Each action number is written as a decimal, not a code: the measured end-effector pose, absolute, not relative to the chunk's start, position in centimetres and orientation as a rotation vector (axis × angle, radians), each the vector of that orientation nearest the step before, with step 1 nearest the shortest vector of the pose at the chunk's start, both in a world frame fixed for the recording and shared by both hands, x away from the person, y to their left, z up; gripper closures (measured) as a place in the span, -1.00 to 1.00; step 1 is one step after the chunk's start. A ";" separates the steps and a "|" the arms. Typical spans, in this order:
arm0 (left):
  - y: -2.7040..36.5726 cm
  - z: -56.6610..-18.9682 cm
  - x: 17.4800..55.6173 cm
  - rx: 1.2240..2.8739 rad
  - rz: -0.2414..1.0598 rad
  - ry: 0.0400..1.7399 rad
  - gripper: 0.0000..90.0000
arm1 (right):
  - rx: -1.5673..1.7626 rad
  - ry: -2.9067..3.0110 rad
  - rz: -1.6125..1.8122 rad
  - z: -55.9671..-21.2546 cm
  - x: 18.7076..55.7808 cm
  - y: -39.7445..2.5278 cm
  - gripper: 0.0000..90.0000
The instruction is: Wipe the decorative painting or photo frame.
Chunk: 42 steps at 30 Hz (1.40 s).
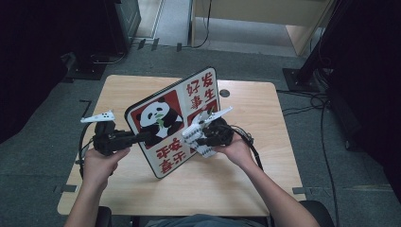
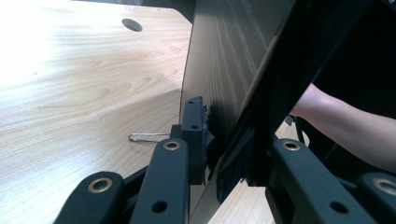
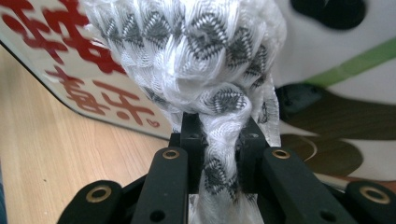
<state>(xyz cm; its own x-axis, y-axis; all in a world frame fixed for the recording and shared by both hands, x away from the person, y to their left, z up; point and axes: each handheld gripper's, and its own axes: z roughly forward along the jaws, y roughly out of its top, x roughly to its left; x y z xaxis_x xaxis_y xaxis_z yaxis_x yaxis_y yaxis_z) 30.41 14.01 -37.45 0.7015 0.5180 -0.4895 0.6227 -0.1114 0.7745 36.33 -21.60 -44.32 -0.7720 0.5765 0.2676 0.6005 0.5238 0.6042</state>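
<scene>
I hold board (image 1: 176, 120) tilted on edge over table (image 1: 246, 184). Left gripper (image 2: 224, 154) pinches its edge between 2 jaws; right gripper (image 3: 219, 144) squeezes bunched cloth (image 3: 196, 51) against printed face.

Board: stiff, flat, glossy, rounded corners, likely light but slippery; grip edge deep. Cloth: soft, woven, limp, white with grey diamonds; bunches easily, grab anywhere.
</scene>
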 end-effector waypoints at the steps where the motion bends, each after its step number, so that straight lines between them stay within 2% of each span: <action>1: 14.0 -37.4 30.4 1.764 -0.113 0.910 0.68 | -1.049 -2.711 -1.098 -44.7 36.3 -21.6 0.75; 17: 14.0 -37.5 30.4 1.763 -0.109 0.906 0.68 | -1.081 -2.664 -1.040 -47.1 35.9 -22.0 0.76; 22: 13.9 -37.4 30.4 1.764 -0.109 0.913 0.68 | -1.091 -2.647 -1.031 -46.8 35.9 -22.1 0.78; 33: 13.9 -37.3 30.3 1.768 -0.098 0.920 0.68 | -1.058 -2.647 -1.119 -44.0 35.3 -22.8 0.79; 42: 13.9 -37.3 30.4 1.764 -0.103 0.934 0.68 | -1.014 -2.668 -1.233 -39.3 35.1 -22.6 0.79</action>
